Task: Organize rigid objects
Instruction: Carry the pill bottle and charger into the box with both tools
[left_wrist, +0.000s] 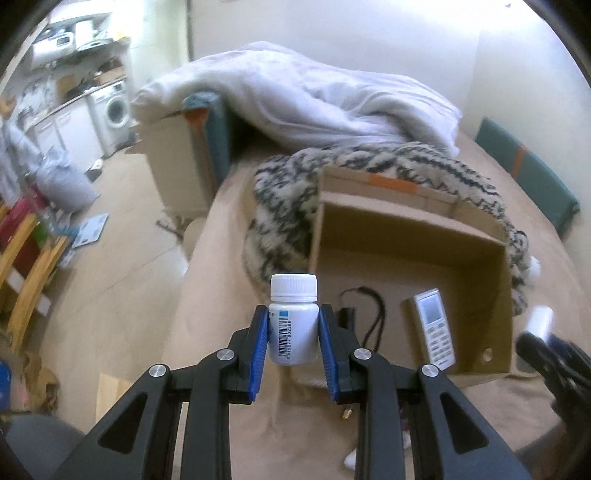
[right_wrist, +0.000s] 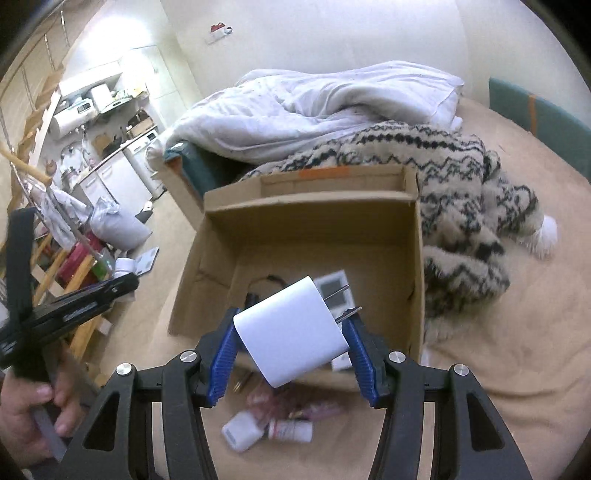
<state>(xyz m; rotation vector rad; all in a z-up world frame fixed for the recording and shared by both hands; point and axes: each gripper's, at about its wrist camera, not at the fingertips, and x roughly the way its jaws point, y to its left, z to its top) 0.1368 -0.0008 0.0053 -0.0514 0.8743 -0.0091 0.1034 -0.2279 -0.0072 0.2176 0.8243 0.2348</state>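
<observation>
My left gripper (left_wrist: 293, 325) is shut on a white pill bottle (left_wrist: 293, 317) with a barcode, held upright in front of an open cardboard box (left_wrist: 476, 236) on the bed. A white remote (left_wrist: 434, 328) and a black cable (left_wrist: 364, 317) lie in the box. My right gripper (right_wrist: 291, 334) is shut on a white plug adapter (right_wrist: 291, 332), tilted, its prongs pointing right, above the near edge of the box (right_wrist: 310, 210). The right gripper also shows at the right edge of the left wrist view (left_wrist: 546, 347). The left gripper shows at the left of the right wrist view (right_wrist: 122, 284).
A small white bottle (right_wrist: 290, 430), a white cap-like item (right_wrist: 240, 432) and a pink wrapper (right_wrist: 291, 404) lie on the tan bedsheet (right_wrist: 498, 369) before the box. A patterned fleece blanket (right_wrist: 461, 199) and white duvet (right_wrist: 314, 110) lie behind it. The floor drops off at left.
</observation>
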